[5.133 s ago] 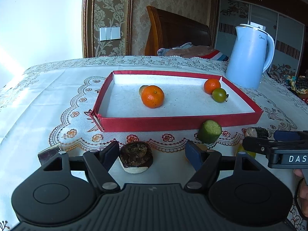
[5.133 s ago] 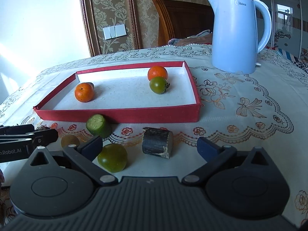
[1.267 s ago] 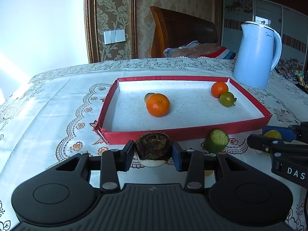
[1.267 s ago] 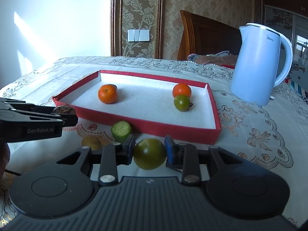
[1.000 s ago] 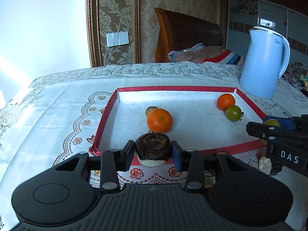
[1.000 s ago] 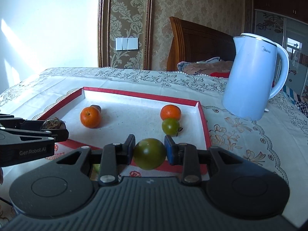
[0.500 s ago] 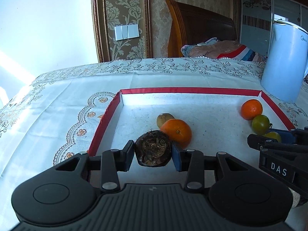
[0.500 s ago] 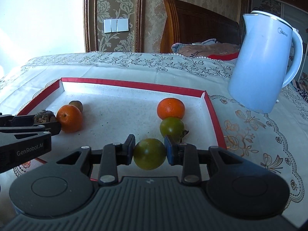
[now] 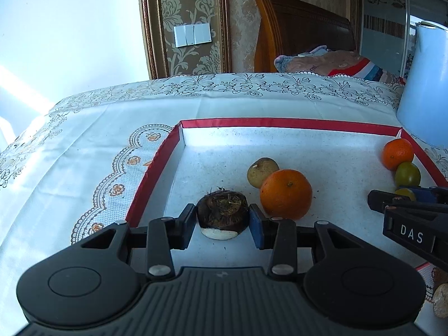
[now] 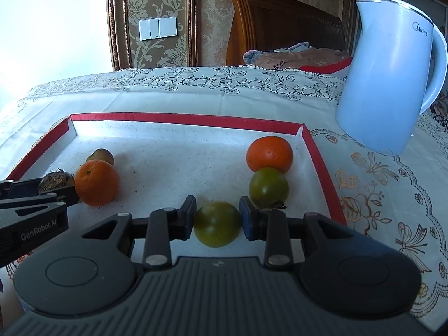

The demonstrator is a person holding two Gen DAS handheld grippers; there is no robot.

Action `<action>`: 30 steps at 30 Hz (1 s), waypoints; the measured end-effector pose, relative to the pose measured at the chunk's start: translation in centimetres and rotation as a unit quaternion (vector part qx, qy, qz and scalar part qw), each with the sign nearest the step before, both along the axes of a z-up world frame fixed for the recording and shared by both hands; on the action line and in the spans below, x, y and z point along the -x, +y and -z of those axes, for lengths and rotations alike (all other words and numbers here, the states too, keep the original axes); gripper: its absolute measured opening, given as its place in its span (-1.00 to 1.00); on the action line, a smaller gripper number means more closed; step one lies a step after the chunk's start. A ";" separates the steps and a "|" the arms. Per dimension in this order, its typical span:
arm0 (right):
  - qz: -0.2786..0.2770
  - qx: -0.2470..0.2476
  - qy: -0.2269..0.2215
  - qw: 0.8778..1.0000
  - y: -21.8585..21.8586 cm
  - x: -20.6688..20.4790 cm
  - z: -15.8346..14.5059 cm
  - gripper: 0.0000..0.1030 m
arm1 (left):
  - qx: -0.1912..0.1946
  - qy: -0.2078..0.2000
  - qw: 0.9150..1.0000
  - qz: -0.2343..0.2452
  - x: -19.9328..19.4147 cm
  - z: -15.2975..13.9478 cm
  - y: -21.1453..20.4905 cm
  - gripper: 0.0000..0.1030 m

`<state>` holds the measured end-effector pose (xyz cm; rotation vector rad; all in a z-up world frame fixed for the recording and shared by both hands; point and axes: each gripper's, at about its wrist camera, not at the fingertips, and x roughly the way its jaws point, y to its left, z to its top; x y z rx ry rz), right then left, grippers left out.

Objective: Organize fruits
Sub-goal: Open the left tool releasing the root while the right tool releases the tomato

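Both grippers are over the red tray (image 9: 156, 168), each with a piece of fruit between its fingers. The left gripper (image 9: 221, 218) has its fingers narrow around a dark, rough-skinned fruit (image 9: 222, 210) with a pale underside, low over the tray floor near the left wall; whether it already rests on the floor I cannot tell. Just beside it to the right lies an orange (image 9: 286, 194), with a small brown fruit (image 9: 261, 168) touching the orange behind.

The right gripper (image 10: 217, 219) grips a green tomato (image 10: 217, 223), fingers pressed on either side, near the tray's right wall. Directly beyond it sits a second green tomato (image 10: 268, 187), and behind that, touching it, another orange (image 10: 269, 154). A blue kettle (image 10: 389, 78) stands on the cloth-covered counter (image 10: 196, 89) past the tray's far right corner.

So four pieces already lie in the tray, in two pairs left and right, and two more are being brought in and look about ready to be let go. The fruit seems to be gathered by kind on the right, tomato next to tomato. At the lower right edge of the left camera's view something pale and rough (image 9: 441, 299) lies outside the tray on the counter, so I would judge the job past halfway but not done.
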<state>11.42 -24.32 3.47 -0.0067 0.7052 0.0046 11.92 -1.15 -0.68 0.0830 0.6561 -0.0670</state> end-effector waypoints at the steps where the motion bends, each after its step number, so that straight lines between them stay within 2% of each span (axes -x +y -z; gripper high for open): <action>1: 0.001 -0.005 0.002 1.000 -0.2 -0.1 0.0 -0.39 | -0.001 0.000 1.000 0.000 0.0 0.0 -0.1 -0.23; 8: 0.004 0.000 0.000 1.000 0.0 0.0 0.1 -0.23 | 0.000 0.001 1.000 0.000 0.0 0.1 0.0 -0.19; 11: 0.006 -0.002 -0.001 1.000 -0.1 0.0 0.1 -0.12 | 0.005 0.003 1.000 -0.001 -0.1 0.2 0.3 0.10; 16: 0.007 -0.007 -0.002 1.000 -0.2 0.3 0.0 -0.06 | 0.000 0.000 1.000 0.002 0.3 0.2 0.2 0.11; 24: 0.008 -0.014 -0.012 1.000 -0.5 1.2 -0.3 0.18 | 0.012 0.005 1.000 0.009 0.9 0.1 0.6 0.11; 30: 0.010 -0.018 -0.012 1.000 -0.7 1.6 -0.3 0.18 | 0.004 0.001 1.000 0.010 1.4 0.1 0.4 0.11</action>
